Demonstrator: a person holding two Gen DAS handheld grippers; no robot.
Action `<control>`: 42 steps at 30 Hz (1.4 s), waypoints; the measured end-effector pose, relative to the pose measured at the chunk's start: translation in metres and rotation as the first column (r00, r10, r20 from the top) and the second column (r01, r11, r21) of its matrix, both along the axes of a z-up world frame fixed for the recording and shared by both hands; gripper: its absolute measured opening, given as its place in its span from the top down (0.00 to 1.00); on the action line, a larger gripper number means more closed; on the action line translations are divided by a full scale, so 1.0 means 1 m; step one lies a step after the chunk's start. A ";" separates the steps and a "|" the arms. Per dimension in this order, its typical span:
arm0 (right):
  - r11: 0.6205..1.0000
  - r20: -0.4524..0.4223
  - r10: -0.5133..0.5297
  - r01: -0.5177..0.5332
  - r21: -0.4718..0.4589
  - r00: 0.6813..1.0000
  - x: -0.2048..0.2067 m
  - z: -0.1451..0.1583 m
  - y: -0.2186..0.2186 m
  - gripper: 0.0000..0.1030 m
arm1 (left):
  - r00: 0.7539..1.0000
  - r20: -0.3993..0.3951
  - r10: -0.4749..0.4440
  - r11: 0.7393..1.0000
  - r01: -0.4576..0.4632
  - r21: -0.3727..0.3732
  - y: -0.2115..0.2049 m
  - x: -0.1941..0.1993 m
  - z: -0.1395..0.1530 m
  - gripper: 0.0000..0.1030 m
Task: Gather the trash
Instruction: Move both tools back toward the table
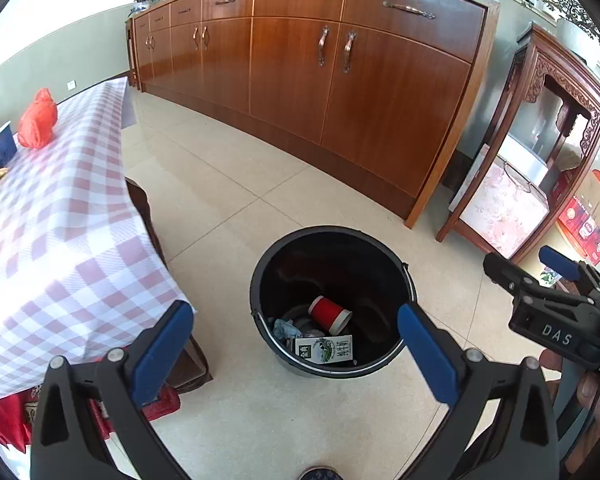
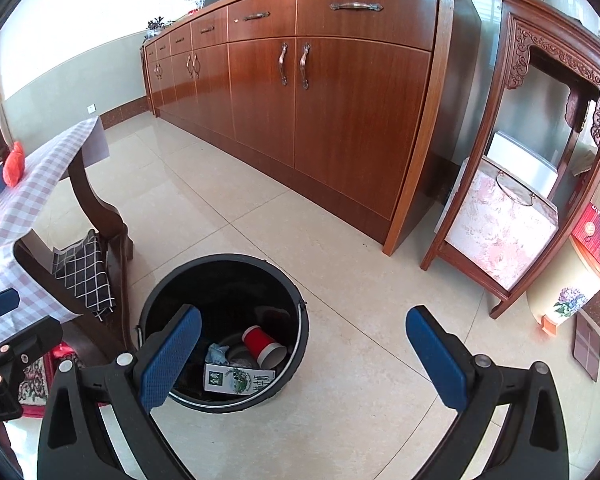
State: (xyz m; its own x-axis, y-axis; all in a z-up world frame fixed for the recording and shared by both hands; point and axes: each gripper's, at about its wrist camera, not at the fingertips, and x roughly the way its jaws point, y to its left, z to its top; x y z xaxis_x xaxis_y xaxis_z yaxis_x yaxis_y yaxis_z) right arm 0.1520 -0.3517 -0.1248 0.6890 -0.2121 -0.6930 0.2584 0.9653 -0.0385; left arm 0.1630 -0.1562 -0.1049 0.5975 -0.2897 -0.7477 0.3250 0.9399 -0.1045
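Floor tiles carry the black bucket (image 1: 331, 240), just beside the checked counter (image 1: 60, 216); inside lie a milk carton (image 1: 324, 349), red cup (image 1: 329, 312) and a crumpled scrap too dim to identify. Left tool (image 1: 296, 332) and right tool (image 2: 304, 344) gape wide, empty, their lower bodies cut off.

The black bucket (image 1: 330, 240) stands on open tiled floor (image 1: 228, 184), its mouth uncovered and free from above. On its left the table with checked cloth (image 1: 60, 216) and its wooden leg (image 2: 100, 208) stand close. The long wooden cabinet (image 1: 340, 80) and carved stand (image 2: 520, 160) are well apart behind.
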 end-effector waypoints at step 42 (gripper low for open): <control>0.752 0.199 0.643 -0.659 0.018 0.739 0.022 0.111 0.300 0.00 | 0.751 0.208 0.627 0.773 -0.632 -0.049 0.300 -0.072 0.073 0.00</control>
State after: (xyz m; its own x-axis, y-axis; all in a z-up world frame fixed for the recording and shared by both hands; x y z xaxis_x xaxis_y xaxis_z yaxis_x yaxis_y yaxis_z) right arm 0.1740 -0.0514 -0.0133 0.7445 0.3838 -0.5462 -0.4397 0.8976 0.0313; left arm 0.0915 0.1438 -0.0315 0.7754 0.2213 -0.5915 -0.3299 0.9406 -0.0807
